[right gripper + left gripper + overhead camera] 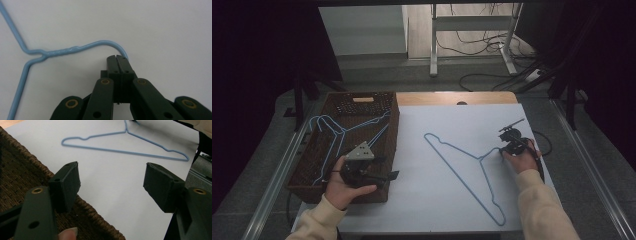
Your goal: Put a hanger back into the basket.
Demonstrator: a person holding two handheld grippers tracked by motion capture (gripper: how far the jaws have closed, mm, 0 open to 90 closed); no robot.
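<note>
white table (432,200): wicker basket (384,150) holds blue hangers (339,132) (left hand-held gripper (112,182) gaping; right hand-held gripper (117,58) clamps hanger (62,51)).

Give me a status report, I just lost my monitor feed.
Right gripper shut on hanger hook, hanger flat on white mat. Left gripper open, empty, over basket edge. More hangers in basket. Nothing obstructing.

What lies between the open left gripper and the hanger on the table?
Bare white table surface separates the left gripper from the blue hanger, plus the basket's rim near the jaws, as the left gripper view shows.
</note>
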